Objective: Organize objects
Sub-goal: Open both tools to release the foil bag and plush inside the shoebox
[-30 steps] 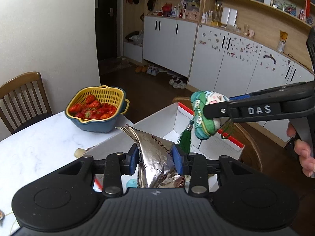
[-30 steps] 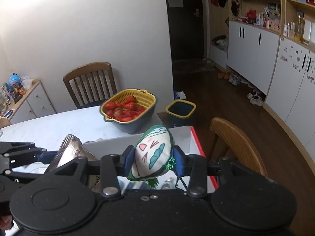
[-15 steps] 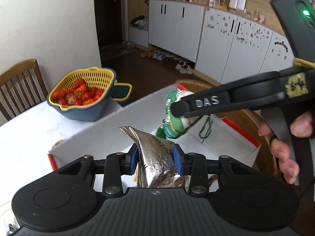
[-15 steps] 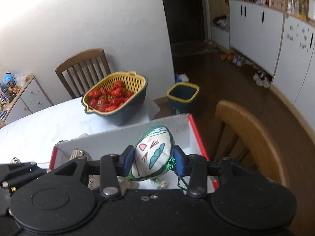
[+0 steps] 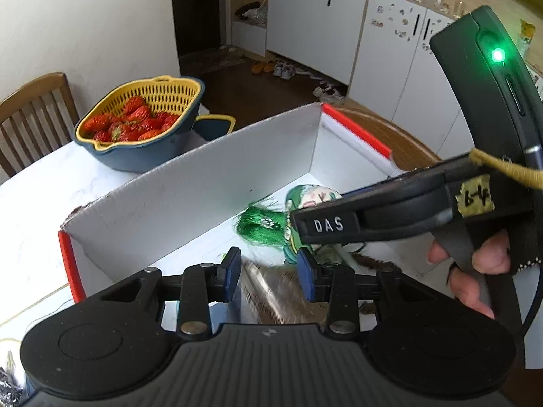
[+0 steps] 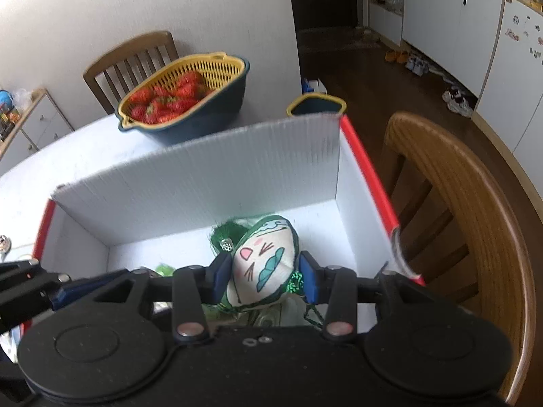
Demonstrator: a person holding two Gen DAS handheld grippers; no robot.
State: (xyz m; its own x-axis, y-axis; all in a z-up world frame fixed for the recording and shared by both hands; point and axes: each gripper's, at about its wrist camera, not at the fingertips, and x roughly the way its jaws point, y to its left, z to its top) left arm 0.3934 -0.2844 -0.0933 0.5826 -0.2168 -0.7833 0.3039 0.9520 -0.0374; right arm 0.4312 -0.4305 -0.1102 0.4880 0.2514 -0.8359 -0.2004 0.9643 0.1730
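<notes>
Both hand-held grippers are down inside the white cardboard box (image 6: pixel 190 183) now, where a moment ago they hung above its rim. In my right hand-held gripper (image 6: pixel 263 276) the blue pads sit against the sides of the stuffed cat-face charm (image 6: pixel 261 264), so I have it pinched between them; its green tassel (image 6: pixel 227 232) has already spread out on the box floor near the far wall. My left hand-held gripper (image 5: pixel 268 273) is narrow, closed on the silver foil packet (image 5: pixel 268 288), which was standing tall between the pads and now shows only as a blurred, low strip between them, close to the box bottom.

From the left wrist camera, the right tool crosses in front with my hand (image 5: pixel 475 264) on its trigger, and the charm (image 5: pixel 312 196) lies just beyond the packet, both in the right half of the box.

Outside the box on the worktop (image 6: pixel 68 166) stands the yellow-and-blue colander of strawberries (image 6: pixel 183 95), near the far wall of the box but apart from it; a wooden chair (image 6: pixel 475 210) is just beside the box's red-edged right side.

I judge both items are at the placing stage: they look low enough that letting go should leave them inside.
</notes>
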